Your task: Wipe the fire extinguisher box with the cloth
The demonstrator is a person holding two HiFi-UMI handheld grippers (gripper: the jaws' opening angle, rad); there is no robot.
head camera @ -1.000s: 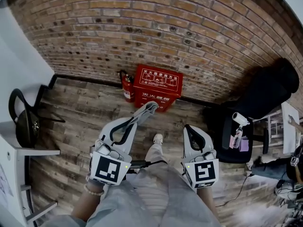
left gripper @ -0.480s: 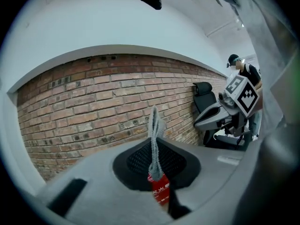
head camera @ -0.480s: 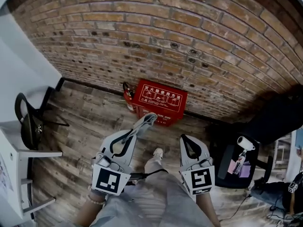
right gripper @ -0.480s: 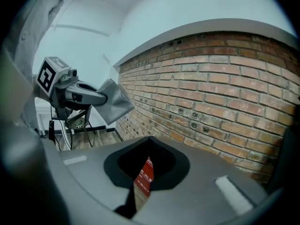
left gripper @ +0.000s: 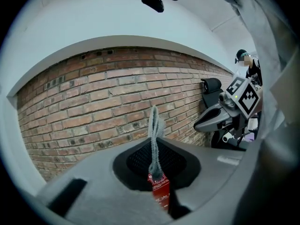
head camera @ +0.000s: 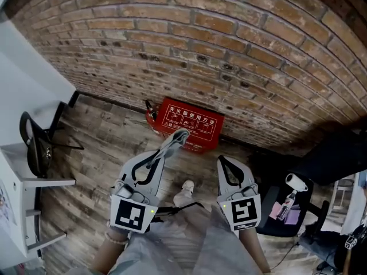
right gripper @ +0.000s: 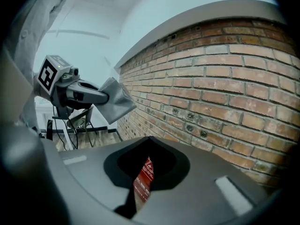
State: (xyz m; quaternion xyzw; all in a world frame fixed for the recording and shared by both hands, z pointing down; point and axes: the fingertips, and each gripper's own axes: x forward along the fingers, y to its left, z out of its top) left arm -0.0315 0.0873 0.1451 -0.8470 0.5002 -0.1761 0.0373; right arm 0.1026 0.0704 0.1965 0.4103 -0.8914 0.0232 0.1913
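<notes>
Brick wall (head camera: 229, 56) and plank floor (head camera: 97, 136) lie ahead of both your grippers. Your left gripper (head camera: 166, 148) is clamped on the grey cloth (head camera: 180, 135). The red fire extinguisher box (head camera: 192, 119) sits straight beyond it at the wall's foot. Your right gripper (head camera: 222, 160), beside the left, has its jaws together on nothing. A black chair (head camera: 34, 145) stands well left of the left gripper, and a spray bottle (head camera: 292, 183) is right of the right one.

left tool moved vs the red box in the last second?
Yes, slightly forward: the left tool and its cloth now overlap more of the fire extinguisher box in the head view.
</notes>
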